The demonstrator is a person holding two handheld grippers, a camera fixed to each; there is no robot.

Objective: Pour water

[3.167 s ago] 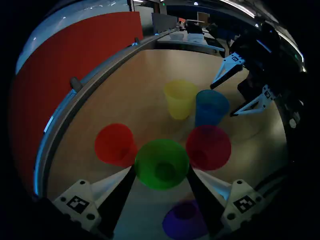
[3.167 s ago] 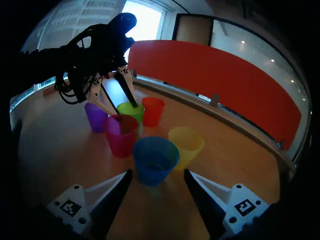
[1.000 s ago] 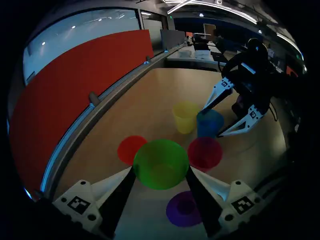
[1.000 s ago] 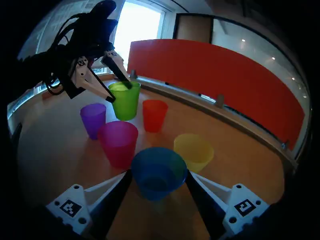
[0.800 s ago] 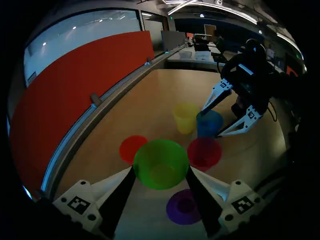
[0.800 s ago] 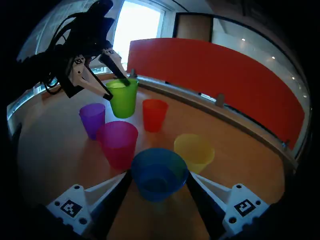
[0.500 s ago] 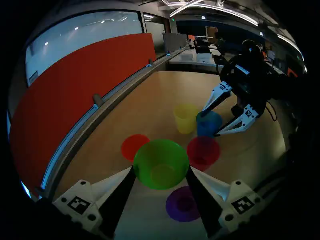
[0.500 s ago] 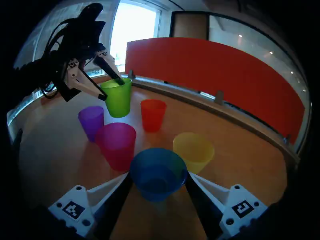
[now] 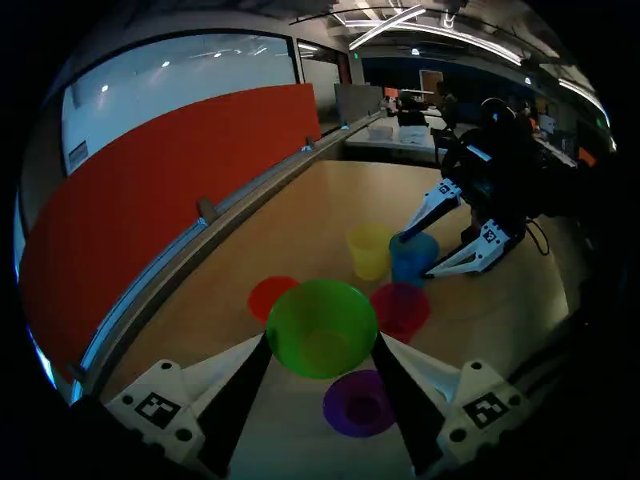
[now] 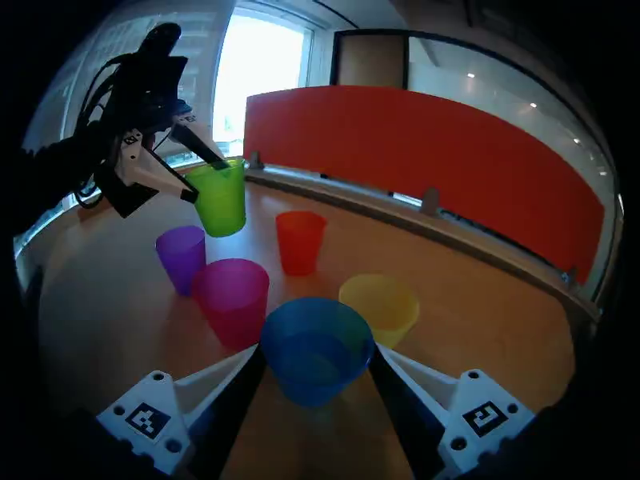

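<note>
1. You were at the carry stage, I'd say. Your left hand-held gripper was closed on the green cup, one finger on each side. It held the cup up off the counter and close to upright.
2. Your right hand-held gripper had both fingers against the blue cup, gripped the same way. I couldn't tell whether that cup was lifted or sitting on the counter.
3. I couldn't make out water in either cup, so which one was the pourer is a guess. My bet was green into blue, since green was the one in the air.
4. The next move looked like bringing the green rim over the blue mouth and tipping slowly. The red cup, purple cup, pink cup and yellow cup stood close together between you and the target. Going over them would've been safer than going through.
5. The counter was bare light wood, with nothing on it but the cups.
6. The room looked like an office, with a red partition along the counter's far edge and a bright window behind it.
</note>
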